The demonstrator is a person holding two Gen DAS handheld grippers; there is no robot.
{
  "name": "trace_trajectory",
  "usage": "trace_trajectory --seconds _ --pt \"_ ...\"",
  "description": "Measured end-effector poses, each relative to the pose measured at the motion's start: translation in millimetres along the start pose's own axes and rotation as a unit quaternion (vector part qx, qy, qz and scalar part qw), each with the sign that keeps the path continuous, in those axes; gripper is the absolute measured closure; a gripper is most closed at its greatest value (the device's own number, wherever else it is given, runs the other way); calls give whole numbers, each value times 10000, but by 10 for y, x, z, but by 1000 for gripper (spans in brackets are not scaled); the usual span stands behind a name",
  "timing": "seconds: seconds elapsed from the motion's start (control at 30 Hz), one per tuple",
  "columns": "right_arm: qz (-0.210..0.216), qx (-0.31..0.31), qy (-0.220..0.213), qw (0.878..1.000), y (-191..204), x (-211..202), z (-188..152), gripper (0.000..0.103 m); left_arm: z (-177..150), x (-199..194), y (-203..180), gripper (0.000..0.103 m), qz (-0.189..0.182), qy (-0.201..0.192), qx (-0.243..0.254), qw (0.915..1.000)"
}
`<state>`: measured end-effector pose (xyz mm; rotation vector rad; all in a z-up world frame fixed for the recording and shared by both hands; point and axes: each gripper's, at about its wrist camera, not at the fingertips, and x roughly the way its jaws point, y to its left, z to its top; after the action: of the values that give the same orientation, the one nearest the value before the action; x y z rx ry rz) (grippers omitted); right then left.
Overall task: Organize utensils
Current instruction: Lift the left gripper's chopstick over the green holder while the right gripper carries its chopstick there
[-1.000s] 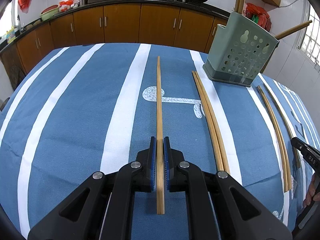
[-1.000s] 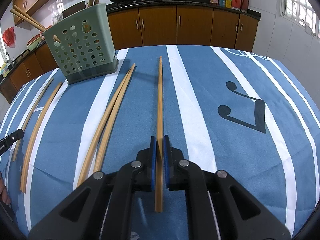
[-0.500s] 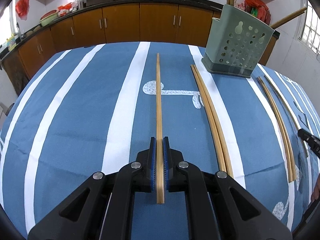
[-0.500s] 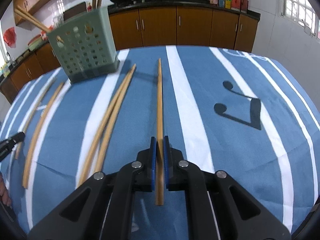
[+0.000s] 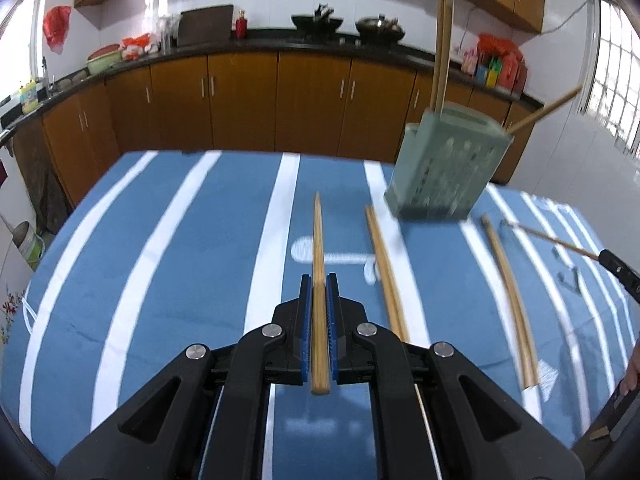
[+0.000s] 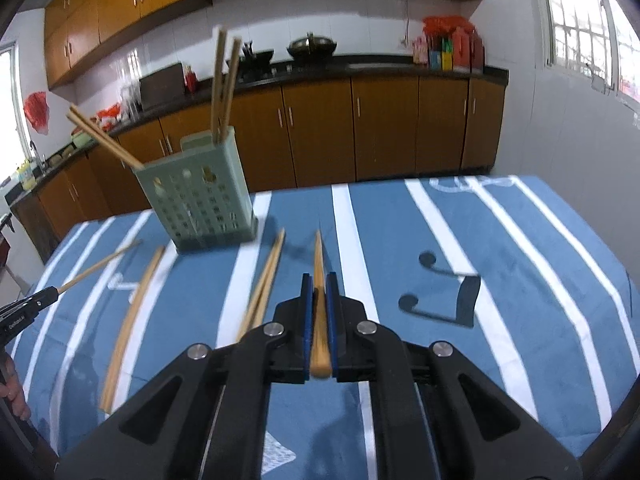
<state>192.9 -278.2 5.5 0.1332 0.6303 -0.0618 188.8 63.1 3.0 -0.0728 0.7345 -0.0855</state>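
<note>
My left gripper [image 5: 319, 280] is shut on a wooden chopstick [image 5: 318, 248] and holds it lifted off the blue striped tablecloth [image 5: 180, 264]. My right gripper [image 6: 319, 280] is shut on another wooden chopstick [image 6: 319, 258], also lifted. The green perforated utensil holder [image 5: 444, 168] stands at the far right in the left wrist view and at the far left in the right wrist view [image 6: 196, 204], with several chopsticks standing in it. Loose chopsticks [image 5: 386, 276] lie on the cloth; a pair [image 6: 264, 284] lies left of my right gripper.
More loose chopsticks lie near the cloth's edge [image 5: 512, 304], [image 6: 132, 320]. The other gripper's tip shows at each frame's side [image 5: 618, 276], [image 6: 28, 308], holding a chopstick. Kitchen cabinets [image 5: 240, 100] stand beyond the table.
Both grippers have risen and tilted up, lifting their chopsticks off the cloth. The view now takes in the cabinets and wall; the holder looks farther away.
</note>
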Motion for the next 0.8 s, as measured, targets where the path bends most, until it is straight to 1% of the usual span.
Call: trace_trajectory --seconds 0.13,0.27,0.43,0.67,0.8 --pt "32 7 -242 9997 1 -132 122 95 127 -168 41 96 -156 -252 -150 9994" --pt "73 15 -476 9988 21 -238 243 95 234 -307 33 96 -211 -474 -176 9985" --pt "121 -1 -626 9980 47 -306 343 95 351 -436 -16 96 -236 -687 -69 9973" --pt "122 -115 -836 9964 113 -398 480 95 495 -564 -77 96 -303 -861 102 9958" --pt "252 -169 -957 9949 147 -532 631 95 610 -692 -125 96 -389 -1014 196 9939"
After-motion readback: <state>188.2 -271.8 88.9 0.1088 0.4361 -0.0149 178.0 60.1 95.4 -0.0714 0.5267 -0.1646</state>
